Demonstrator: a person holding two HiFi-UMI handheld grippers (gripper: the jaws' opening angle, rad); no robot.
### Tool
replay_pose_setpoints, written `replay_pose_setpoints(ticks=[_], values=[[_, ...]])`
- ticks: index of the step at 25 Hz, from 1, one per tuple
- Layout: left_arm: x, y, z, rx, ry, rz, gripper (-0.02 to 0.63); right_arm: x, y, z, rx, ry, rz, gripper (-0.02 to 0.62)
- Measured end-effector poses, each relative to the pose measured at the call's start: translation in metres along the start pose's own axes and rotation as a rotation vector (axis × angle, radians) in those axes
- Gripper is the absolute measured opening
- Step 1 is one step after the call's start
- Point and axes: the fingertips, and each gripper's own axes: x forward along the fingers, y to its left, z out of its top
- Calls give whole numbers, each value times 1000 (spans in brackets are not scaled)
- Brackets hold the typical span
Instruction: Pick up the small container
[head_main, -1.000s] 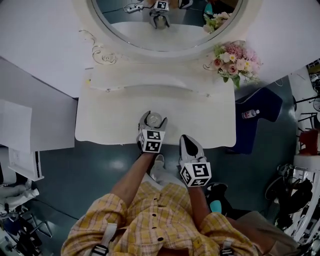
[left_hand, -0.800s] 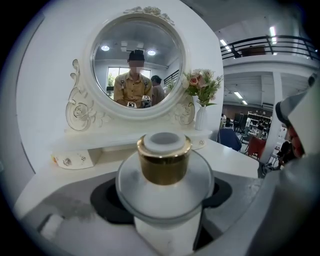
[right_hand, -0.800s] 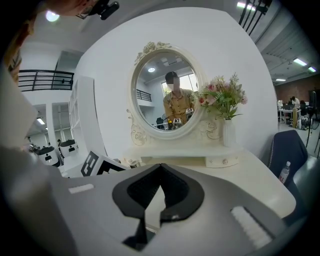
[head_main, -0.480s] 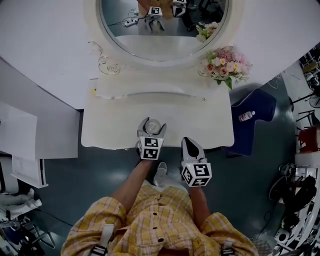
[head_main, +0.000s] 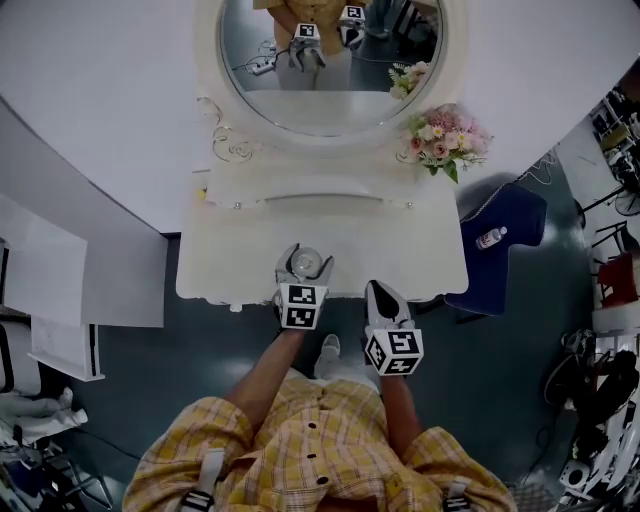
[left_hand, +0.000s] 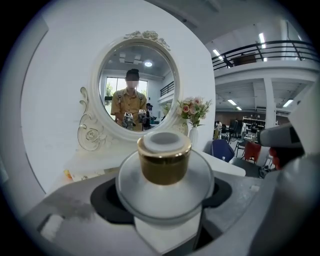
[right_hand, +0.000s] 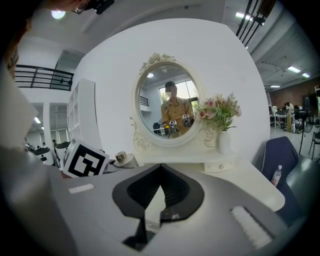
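Small container (left_hand: 164, 172) gripped in left tongs (head_main: 305, 260), near table (head_main: 400, 250) front edge, right tongs (right_hand: 160, 167) closed, empty, alongside.

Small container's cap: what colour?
Gold cap with a whitish top; left gripper view shows it best.

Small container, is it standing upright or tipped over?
Upright: the small container has its gold cap level on top and its wide round body below.

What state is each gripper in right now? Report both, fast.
Left gripper: closed on the small container.
Right gripper: closed, nothing between its jaws.
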Motion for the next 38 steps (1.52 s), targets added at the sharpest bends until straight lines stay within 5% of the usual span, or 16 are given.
replay_pose_setpoints(ticks=[38], values=[[-168,-20,49,55,-192,-31,342,-81,63,17,-18,-71,20,2]])
